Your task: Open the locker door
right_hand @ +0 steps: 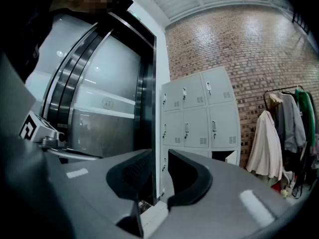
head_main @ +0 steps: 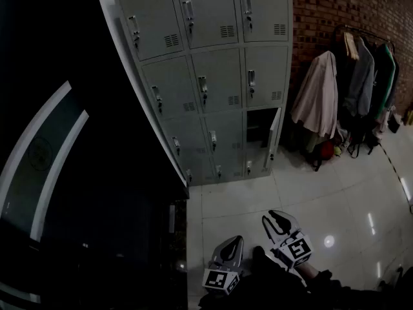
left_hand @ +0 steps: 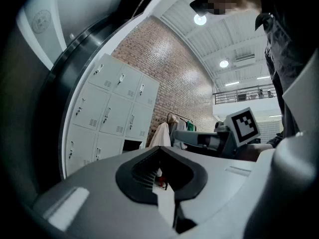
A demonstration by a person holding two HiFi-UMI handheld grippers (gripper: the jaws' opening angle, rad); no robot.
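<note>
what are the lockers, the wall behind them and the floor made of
The lockers look like painted sheet metal, pale grey and matte: thin flat doors with slotted vents. The wall is red-brown brick, with mortar lines showing. The floor is glossy light tile, perhaps ceramic or stone: it has grout lines and lamp reflections.

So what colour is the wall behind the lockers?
Red-brown brick; the wall shows best in the right gripper view.

The glossy tiled floor (head_main: 310, 199) bears a locker bank (head_main: 213, 76) and a coat rack (head_main: 362, 33).
</note>
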